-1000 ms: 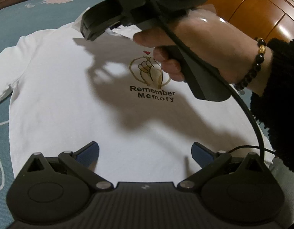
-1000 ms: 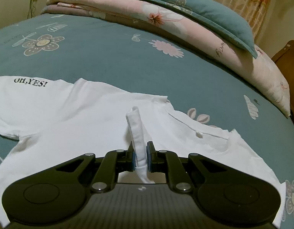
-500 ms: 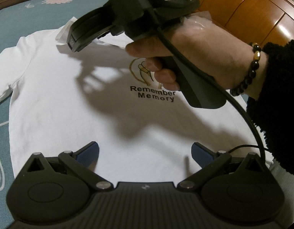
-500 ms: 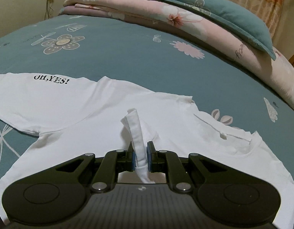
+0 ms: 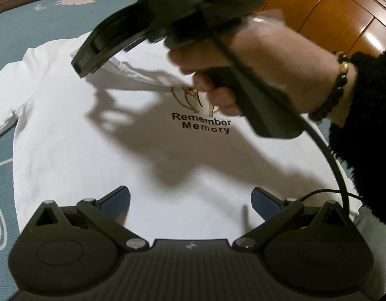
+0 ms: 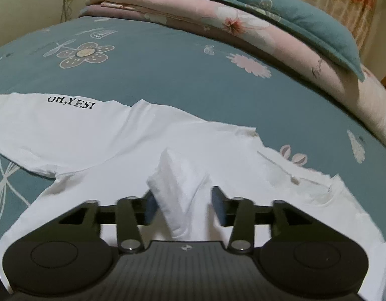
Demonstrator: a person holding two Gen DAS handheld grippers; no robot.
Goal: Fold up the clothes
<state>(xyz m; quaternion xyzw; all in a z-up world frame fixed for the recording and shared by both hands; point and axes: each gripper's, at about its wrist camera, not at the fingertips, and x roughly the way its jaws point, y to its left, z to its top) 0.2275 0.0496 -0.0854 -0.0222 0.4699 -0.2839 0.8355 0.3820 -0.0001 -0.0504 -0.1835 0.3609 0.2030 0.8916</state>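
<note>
A white T-shirt (image 5: 92, 138) printed "Remember Memory" (image 5: 203, 123) lies flat on the bed, its "UH,YES!" sleeve (image 6: 70, 105) spread to the left. My left gripper (image 5: 190, 200) hovers open over the shirt's lower part with nothing between its pads. A hand (image 5: 268, 57) holds my right gripper (image 5: 92, 55) up near the collar. In the right wrist view the right gripper (image 6: 184, 205) has its jaws opening. A raised fold of shirt cloth (image 6: 175, 175) stands loose between them, leaning toward the left pad and not pinched.
The shirt rests on a teal flowered bedsheet (image 6: 155, 62). A folded pink quilt (image 6: 218, 22) and a teal pillow (image 6: 293, 20) lie along the far side. Wooden furniture (image 5: 330, 7) stands at the right. A black cable (image 5: 330, 155) hangs from the right gripper.
The right gripper's jaws have parted from the cloth fold they pinched, and the fold now slumps wider. In the left wrist view that gripper shifted a little left. The left gripper stayed put.
</note>
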